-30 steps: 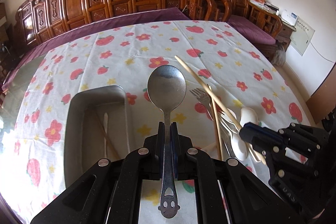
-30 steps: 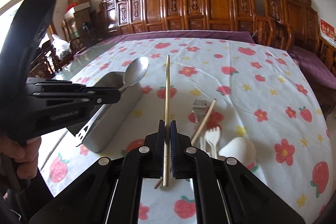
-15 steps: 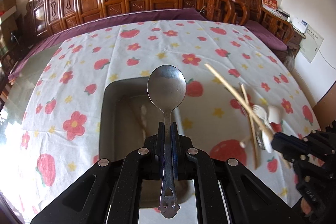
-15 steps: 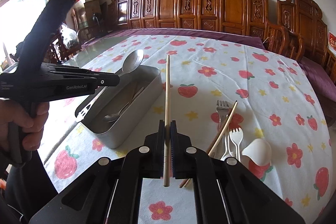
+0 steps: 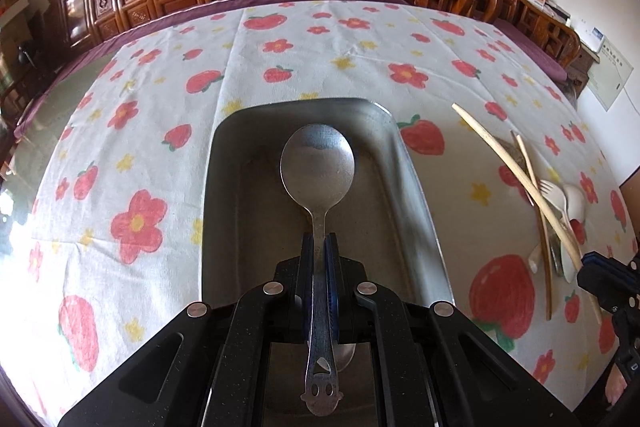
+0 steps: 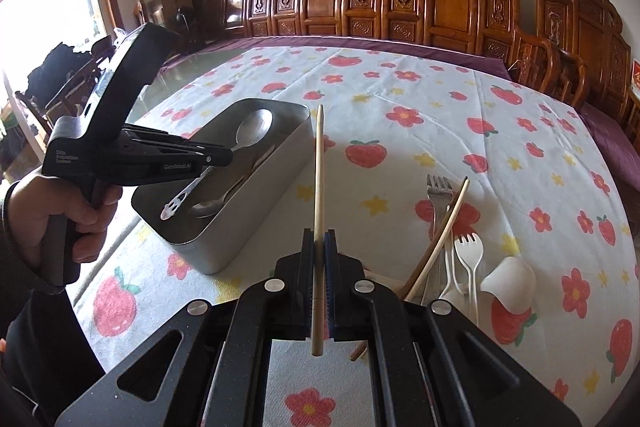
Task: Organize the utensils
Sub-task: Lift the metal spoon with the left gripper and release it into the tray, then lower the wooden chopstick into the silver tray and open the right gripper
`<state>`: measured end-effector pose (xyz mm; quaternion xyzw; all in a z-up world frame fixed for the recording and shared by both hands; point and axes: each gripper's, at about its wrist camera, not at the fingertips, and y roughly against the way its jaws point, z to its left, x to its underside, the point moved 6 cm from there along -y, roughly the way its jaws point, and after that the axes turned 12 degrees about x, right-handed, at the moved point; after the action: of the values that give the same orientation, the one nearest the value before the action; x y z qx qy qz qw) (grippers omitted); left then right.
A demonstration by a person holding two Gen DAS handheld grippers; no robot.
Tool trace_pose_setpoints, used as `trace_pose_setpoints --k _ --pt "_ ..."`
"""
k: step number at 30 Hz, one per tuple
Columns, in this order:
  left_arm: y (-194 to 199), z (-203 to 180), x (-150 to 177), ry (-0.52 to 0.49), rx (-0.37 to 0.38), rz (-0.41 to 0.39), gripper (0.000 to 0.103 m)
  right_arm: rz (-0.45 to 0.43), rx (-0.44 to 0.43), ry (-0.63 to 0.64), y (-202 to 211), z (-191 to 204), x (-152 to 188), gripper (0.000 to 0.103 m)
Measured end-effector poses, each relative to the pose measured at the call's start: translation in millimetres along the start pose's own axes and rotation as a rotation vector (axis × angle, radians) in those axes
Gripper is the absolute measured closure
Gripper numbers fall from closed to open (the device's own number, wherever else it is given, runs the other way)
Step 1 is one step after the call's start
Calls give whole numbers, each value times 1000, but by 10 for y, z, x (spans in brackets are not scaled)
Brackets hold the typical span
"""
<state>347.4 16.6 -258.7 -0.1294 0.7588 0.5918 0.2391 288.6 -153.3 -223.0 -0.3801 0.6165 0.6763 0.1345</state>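
Clearly "GenRobot.AI" on left gripper [image 6: 228,157] clenching metal spoon [image 5: 317,163]; right gripper [image 6: 319,247] clenching chopstick [image 6: 318,163].

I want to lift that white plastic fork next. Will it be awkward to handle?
Probably. The white fork looks thin, so likely light and a bit bendy. It lies against the metal fork and a chopstick, so they may shift when it is pulled. Its smooth handle could slip.

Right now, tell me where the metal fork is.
In the right wrist view, the metal fork lies on the tablecloth right of the tin, beside a loose chopstick and white plastic forks.
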Motion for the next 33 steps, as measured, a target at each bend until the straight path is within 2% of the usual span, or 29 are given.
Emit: trace_pose_setpoints --k 5,10,20,27,33 --pt "-80 25 21 13 10 24 98 6 2 3 -20 -8 15 97" --pt "-2 49 25 17 15 4 97 6 -3 11 -19 16 23 97" --pt "581 158 130 16 8 -110 97 -21 -16 1 80 156 -94 97" --pt "821 219 211 33 10 -157 97 -26 -69 -5 19 468 -294 97" --pt "981 273 274 55 13 -188 97 27 -143 -25 -173 760 -392 97"
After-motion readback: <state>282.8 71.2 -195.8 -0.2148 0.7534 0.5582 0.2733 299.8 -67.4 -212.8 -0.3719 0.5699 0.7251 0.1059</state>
